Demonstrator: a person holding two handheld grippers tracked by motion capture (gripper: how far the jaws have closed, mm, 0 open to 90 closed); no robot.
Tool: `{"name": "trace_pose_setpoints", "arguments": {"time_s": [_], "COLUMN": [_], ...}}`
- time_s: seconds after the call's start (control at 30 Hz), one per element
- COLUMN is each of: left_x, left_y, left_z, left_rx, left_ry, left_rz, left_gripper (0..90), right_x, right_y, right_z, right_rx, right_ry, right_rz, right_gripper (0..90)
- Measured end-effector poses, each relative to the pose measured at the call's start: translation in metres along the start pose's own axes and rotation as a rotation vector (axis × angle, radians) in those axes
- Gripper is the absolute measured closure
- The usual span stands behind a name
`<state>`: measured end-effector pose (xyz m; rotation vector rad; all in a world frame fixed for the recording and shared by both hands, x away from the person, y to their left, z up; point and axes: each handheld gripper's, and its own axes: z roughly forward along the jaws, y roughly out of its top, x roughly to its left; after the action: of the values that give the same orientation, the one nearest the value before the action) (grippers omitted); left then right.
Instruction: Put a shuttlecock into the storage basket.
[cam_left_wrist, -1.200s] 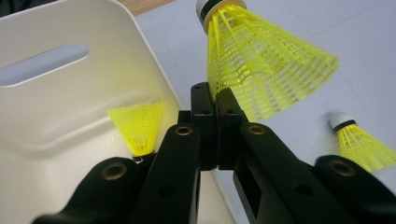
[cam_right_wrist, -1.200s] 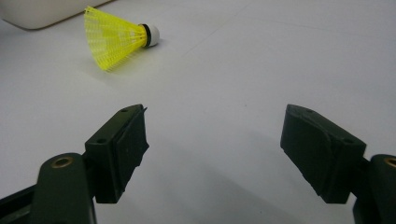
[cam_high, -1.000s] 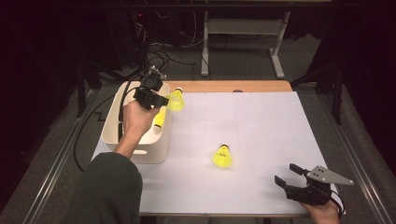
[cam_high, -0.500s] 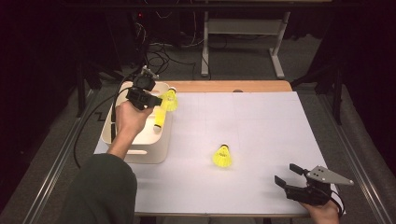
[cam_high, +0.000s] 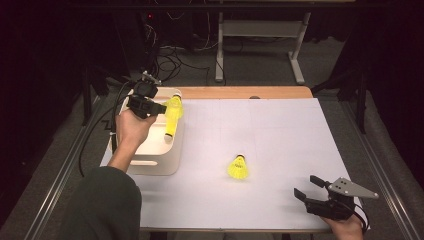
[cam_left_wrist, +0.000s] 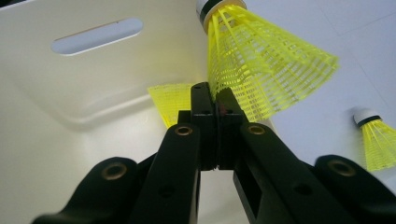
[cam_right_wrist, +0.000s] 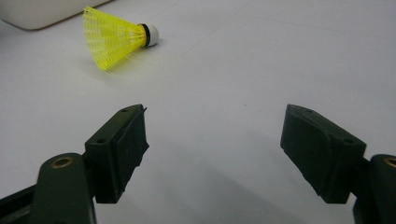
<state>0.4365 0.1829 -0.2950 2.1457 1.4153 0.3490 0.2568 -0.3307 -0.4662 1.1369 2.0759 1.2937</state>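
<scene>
My left gripper (cam_high: 161, 107) (cam_left_wrist: 212, 94) hangs over the far right part of the white bin (cam_high: 152, 168), shut on the skirt edge of a yellow shuttlecock (cam_high: 175, 106) (cam_left_wrist: 261, 70). That shuttlecock's white cork points away from the jaws. A second yellow shuttlecock (cam_high: 170, 128) (cam_left_wrist: 170, 101) rests inside the bin against its right wall. A third shuttlecock (cam_high: 238, 168) (cam_right_wrist: 114, 37) (cam_left_wrist: 376, 140) lies on the white table cover near the middle. My right gripper (cam_high: 306, 186) (cam_right_wrist: 215, 140) sits low at the front right, open, with nothing between its jaws.
The bin wall (cam_left_wrist: 98, 35) has an oval handle slot. The white cover (cam_high: 280, 130) spans the table, with a wooden strip (cam_high: 240, 92) along its far edge. Metal rails run down both table sides. A desk frame (cam_high: 260, 30) and cables stand behind.
The left gripper carried its shuttlecock leftward, from over the bin's right rim to above the bin's inside. The right gripper and the shuttlecock on the table stayed put.
</scene>
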Motion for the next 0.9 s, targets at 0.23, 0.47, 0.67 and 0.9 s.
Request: {"name": "trace_pose_setpoints", "arguments": {"time_s": [0.23, 0.47, 0.67, 0.9], "left_x": [0.005, 0.009, 0.011, 0.012], "left_y": [-0.002, -0.005, -0.006, -0.007], "left_z": [-0.001, 0.0, 0.002, 0.004], "left_rx": [0.0, 0.0, 0.007, 0.01], "left_ry": [0.005, 0.006, 0.009, 0.018], "left_rz": [-0.011, -0.021, -0.025, -0.022], "left_gripper": [89.6, 89.6, 89.6, 89.6], "right_x": [0.0, 0.0, 0.0, 0.0], "right_y": [0.0, 0.0, 0.0, 0.0], "right_z": [0.0, 0.0, 0.0, 0.0], "right_rx": [0.0, 0.0, 0.0, -0.001], "right_ry": [0.0, 0.001, 0.0, 0.0], "right_rz": [0.0, 0.0, 0.0, 0.0], "right_gripper": [23.0, 22.9, 23.0, 23.0]}}
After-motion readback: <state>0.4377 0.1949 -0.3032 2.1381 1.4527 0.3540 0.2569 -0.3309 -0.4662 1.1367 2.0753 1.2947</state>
